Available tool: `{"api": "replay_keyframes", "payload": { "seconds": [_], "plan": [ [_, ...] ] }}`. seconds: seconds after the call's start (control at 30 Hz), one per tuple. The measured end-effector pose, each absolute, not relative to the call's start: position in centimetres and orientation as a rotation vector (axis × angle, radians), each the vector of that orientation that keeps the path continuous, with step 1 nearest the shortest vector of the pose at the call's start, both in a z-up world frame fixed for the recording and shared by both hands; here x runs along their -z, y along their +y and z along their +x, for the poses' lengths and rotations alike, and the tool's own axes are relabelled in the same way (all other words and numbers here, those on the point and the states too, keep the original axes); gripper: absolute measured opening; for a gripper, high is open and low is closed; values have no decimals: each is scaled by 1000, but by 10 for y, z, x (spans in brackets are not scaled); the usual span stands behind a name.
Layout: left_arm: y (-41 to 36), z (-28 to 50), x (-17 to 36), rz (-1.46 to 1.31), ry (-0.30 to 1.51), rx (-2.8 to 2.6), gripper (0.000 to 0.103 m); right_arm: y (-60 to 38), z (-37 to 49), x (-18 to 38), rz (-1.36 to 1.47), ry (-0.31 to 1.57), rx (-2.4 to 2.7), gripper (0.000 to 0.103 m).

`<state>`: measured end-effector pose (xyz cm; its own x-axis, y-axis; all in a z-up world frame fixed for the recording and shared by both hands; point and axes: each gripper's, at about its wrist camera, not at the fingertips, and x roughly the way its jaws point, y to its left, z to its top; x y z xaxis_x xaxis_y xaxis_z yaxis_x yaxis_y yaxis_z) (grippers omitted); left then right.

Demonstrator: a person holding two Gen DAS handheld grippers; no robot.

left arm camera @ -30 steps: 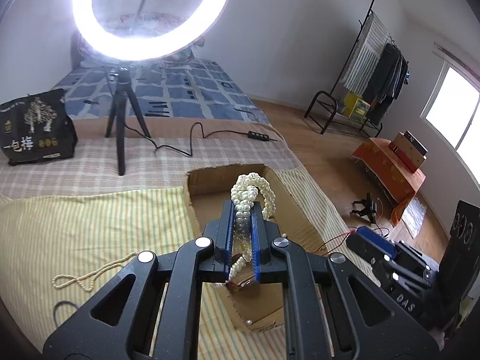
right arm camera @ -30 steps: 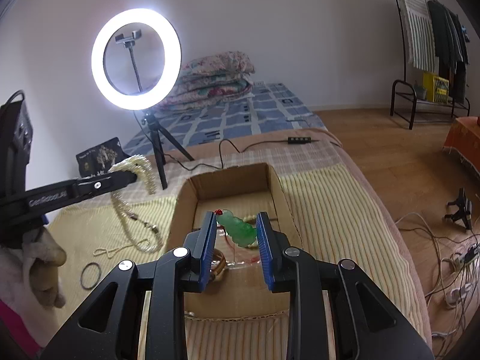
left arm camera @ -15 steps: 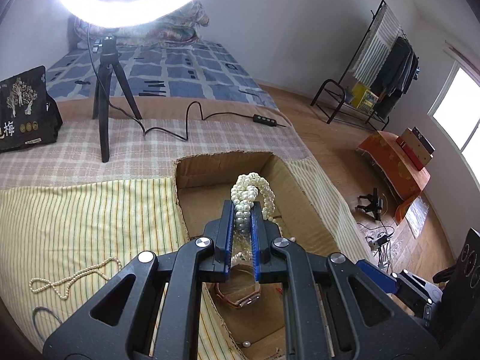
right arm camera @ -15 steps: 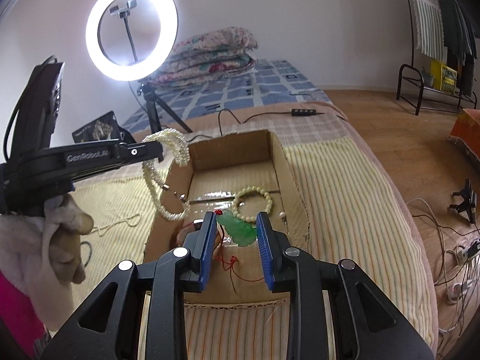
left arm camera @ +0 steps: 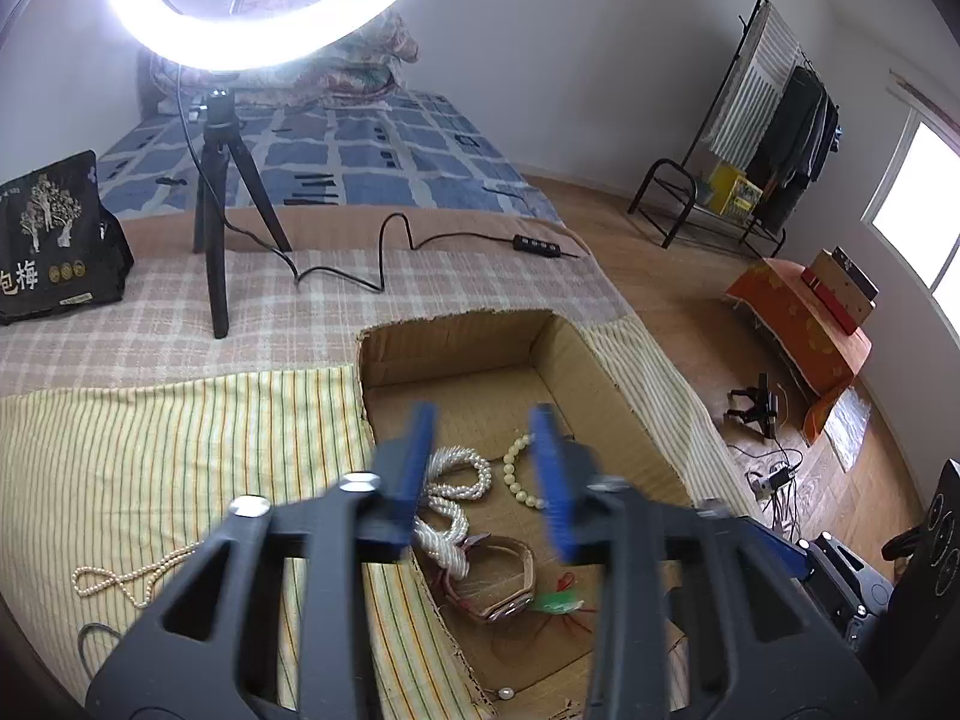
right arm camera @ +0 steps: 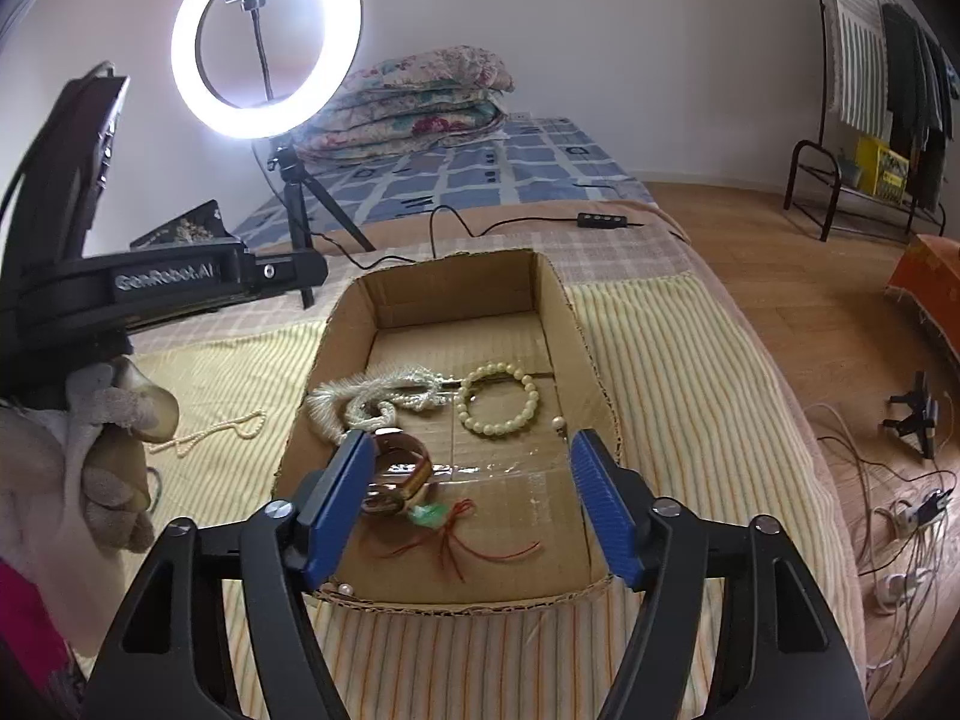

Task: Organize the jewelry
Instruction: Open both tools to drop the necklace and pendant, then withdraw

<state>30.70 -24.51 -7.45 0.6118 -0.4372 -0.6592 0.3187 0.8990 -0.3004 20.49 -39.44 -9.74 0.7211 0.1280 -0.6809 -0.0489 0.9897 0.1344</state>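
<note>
An open cardboard box (right arm camera: pixel 558 294) (left arm camera: pixel 600 372) sits on the striped bedspread. Inside lie a thick white pearl necklace (right arm camera: pixel 372 399) (left arm camera: pixel 453 489), a cream bead bracelet (right arm camera: pixel 497 399) (left arm camera: pixel 519 468), a brown leather watch strap (right arm camera: pixel 399 477) (left arm camera: pixel 501 579) and a green pendant on red cord (right arm camera: pixel 429 515) (left arm camera: pixel 558 600). My left gripper (left arm camera: pixel 485 480) is open and empty above the box. My right gripper (right arm camera: pixel 471 501) is open and empty at the box's near end. A thin pearl chain (left arm camera: pixel 129 576) (right arm camera: pixel 210 432) lies on the spread left of the box.
A ring light on a black tripod (right arm camera: pixel 267 42) (left arm camera: pixel 216 222) stands behind the box, its cable and switch (left arm camera: pixel 537 245) trailing across the bed. A black bag (left arm camera: pixel 57 240) sits at the far left. A clothes rack (left arm camera: pixel 762 138) and floor cables (right arm camera: pixel 906 510) are to the right.
My left gripper opened and dropped the thick pearl necklace into the box. My right gripper opened and released the green pendant, which now lies on the box floor.
</note>
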Motion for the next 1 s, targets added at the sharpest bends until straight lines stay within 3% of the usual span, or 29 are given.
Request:
{"api": "replay_keyframes", "payload": {
  "seconds": [0.5,1.0],
  "plan": [
    [-223,290,52,-133,772,428,41,-374,199,83,59,748,-106,69],
    [-140,266,24,-134,727,367,42,-331,191,64,15,722,-157,69]
  ]
}}
